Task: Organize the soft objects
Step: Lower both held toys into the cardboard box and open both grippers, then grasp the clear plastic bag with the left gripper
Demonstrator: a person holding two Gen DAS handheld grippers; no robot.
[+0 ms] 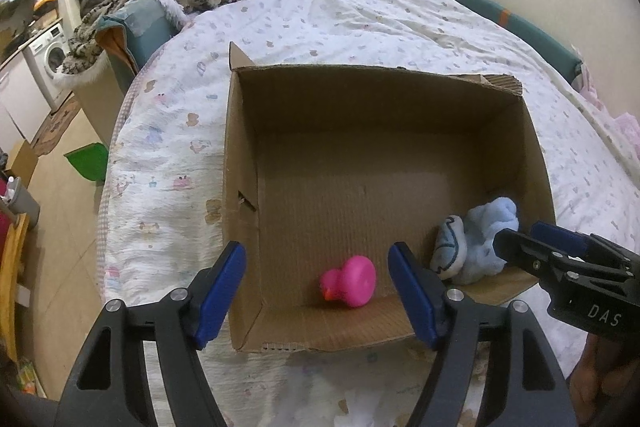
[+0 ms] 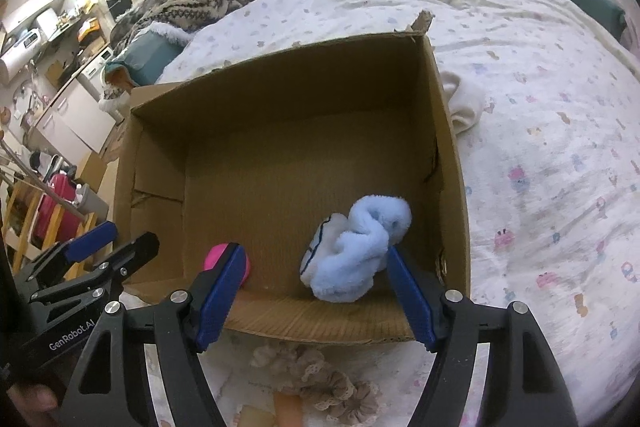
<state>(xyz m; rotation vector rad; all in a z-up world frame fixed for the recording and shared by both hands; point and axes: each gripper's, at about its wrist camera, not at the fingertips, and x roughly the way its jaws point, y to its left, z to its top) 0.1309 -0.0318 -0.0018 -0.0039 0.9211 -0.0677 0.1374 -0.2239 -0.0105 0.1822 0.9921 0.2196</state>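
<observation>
1. The bed [image 1: 400, 27], under a white printed quilt, carries everything – a soft, level work surface within easy reach of both hands.
2. The cardboard box [image 1: 240, 167] sits open-topped on the quilt, flaps out of the way, so items can be dropped straight in; it looks like the collecting point for the task.
3. The left gripper [image 1: 316, 297] hangs over the box's near wall, its jaws spread wide and empty. The pink duck lies between them but lower, untouched.
4. The right gripper [image 2: 312, 293] hangs over the same near wall, toward the box's right side, jaws also wide apart with nothing clamped; the blue cloth below lies close to its right pad, and I cannot tell whether it brushes it.
5. The blue cloth [image 2: 360, 247], a crumpled fleecy bundle, rests on the box floor in the near right corner – seemingly where it fell.
6. A lace scrunchie [image 2: 340, 387] lies on the quilt just outside the box's near wall, probably not yet sorted.
7. The pink duck [image 1: 352, 281] lies on its side on the box floor against the near wall, left of the cloth.
</observation>
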